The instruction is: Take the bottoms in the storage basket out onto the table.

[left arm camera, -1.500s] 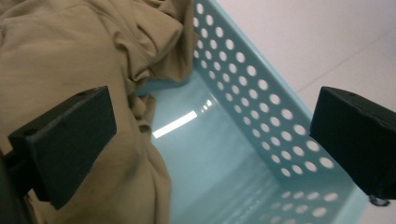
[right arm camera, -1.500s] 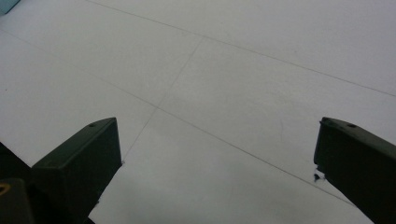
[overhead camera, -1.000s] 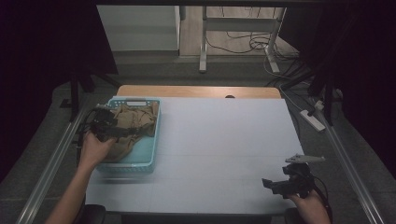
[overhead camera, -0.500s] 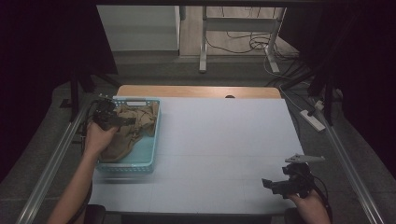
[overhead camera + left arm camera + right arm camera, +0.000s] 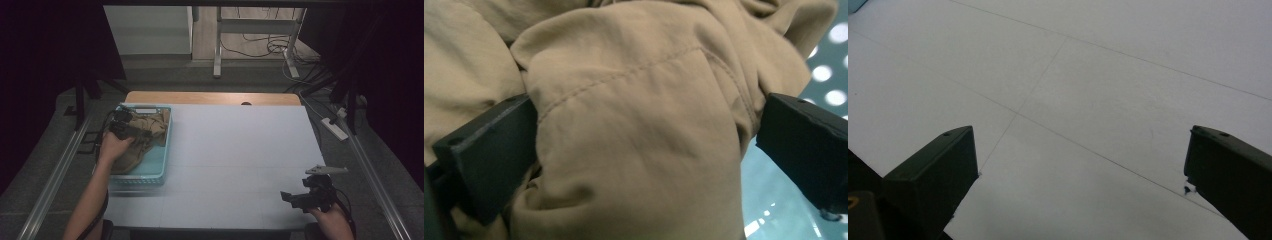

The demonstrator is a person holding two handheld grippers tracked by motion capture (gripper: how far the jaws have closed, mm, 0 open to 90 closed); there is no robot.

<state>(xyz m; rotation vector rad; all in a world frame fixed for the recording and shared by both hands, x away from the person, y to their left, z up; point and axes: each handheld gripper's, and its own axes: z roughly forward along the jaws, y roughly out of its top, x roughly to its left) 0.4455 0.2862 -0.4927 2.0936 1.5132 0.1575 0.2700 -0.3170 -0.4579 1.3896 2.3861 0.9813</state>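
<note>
Tan cloth point(image 5: 142, 137) lies bunched in the pale blue basket point(image 5: 150, 172) at the table's point(image 5: 240, 150) left side in the high view, and your left gripper point(image 5: 131, 131) is down among its folds, which is where it has to be to get hold of the fabric. Your right gripper point(image 5: 295, 199) waits near the front right corner, well apart from the basket; it looks parked there so it stays out of the way.

From the left gripper view, a rounded fold of the cloth point(image 5: 639, 135) with a stitched seam bulges up between your two black jaws. They stand wide, one at each side of the fold and touching it, not yet clenched, so I judge you are set to pinch. Perforated basket wall point(image 5: 829, 75) shows at the right.

Along the right gripper view, your jaws are spread wide over bare white tabletop point(image 5: 1108, 90), holding nothing.
</note>
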